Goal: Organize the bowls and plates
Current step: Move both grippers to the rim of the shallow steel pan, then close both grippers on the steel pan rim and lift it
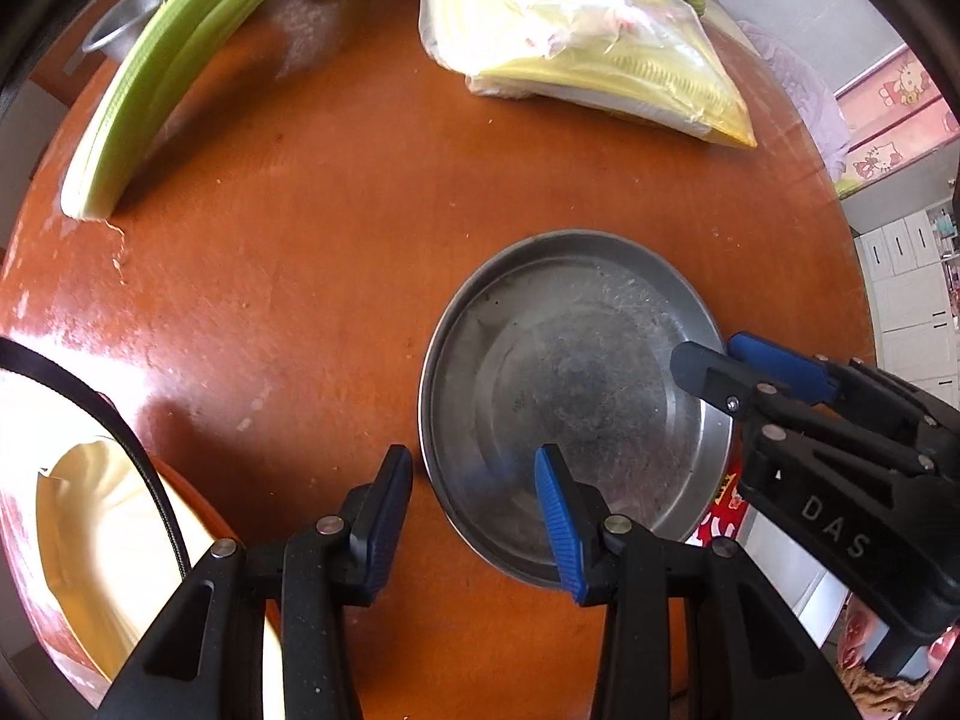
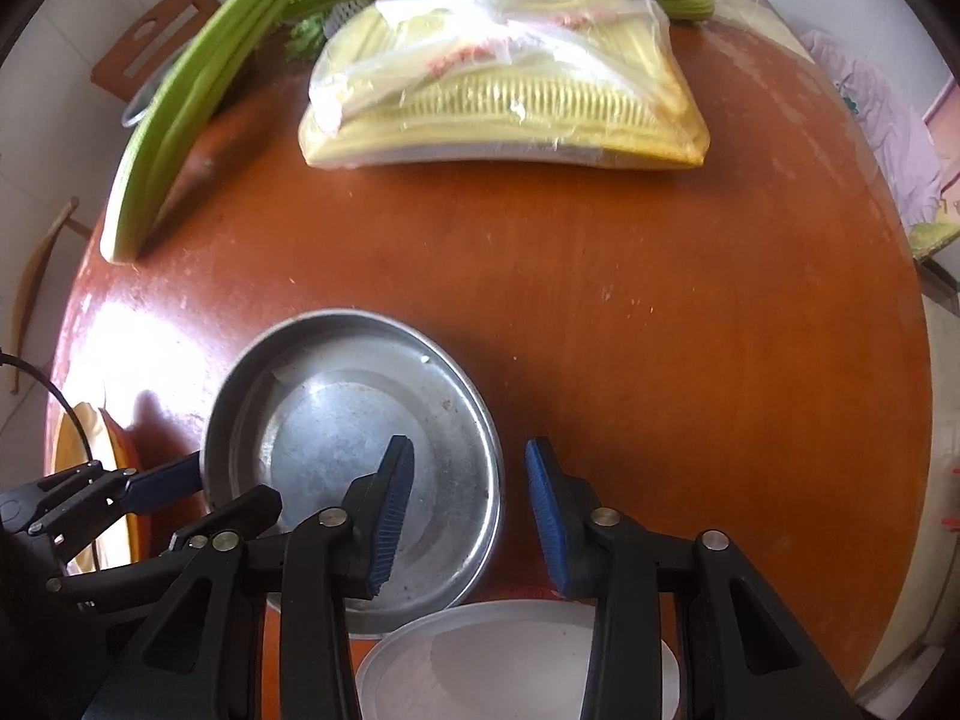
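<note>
On round table (image 1: 300, 240), both tongs (image 1: 474, 504) (image 2: 471, 507) straddling metal plate (image 1: 576, 384) rim, gaps open

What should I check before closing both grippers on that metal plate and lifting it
1. Left gripper straddles the metal plate's near-left rim, one finger inside, one outside: ok.
2. Right gripper straddles the plate's right rim the same way: ok.
3. Pads pressing on the rim: not ok, both grippers stand open with gaps showing.
4. Plate empty, nothing to spill: ok.
5. Plate lies flat on the round table: ok.
6. Neighbours clear of the lift: the white plate sits close under the right gripper, whether it touches the metal plate cannot tell; the celery and bagged yellow item lie well away.
</note>
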A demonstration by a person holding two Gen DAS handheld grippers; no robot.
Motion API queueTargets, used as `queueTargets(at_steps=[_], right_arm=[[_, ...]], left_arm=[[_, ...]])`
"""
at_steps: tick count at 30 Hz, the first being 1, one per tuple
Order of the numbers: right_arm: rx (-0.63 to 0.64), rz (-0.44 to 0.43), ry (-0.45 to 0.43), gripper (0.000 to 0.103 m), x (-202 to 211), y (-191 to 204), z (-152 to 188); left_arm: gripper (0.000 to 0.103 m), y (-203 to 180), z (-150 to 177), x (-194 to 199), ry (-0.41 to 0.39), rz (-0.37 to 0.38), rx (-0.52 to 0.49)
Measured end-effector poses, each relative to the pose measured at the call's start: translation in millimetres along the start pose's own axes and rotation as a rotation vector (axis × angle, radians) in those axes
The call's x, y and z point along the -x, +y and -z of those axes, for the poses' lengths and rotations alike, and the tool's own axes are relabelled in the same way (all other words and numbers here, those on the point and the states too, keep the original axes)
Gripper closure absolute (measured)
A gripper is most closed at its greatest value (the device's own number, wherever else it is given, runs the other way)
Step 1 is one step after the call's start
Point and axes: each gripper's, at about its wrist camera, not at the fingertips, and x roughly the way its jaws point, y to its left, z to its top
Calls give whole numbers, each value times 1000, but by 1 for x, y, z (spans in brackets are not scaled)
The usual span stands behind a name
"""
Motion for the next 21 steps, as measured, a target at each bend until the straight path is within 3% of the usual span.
queueTargets(at_steps=[6, 21], right_arm=[[15, 19, 44, 75, -14, 6, -2], [29, -4, -5, 74, -2, 20, -1]], left_arm=[[66, -7, -1, -3, -13, -7, -17], [67, 2, 4, 14, -66, -4, 7]])
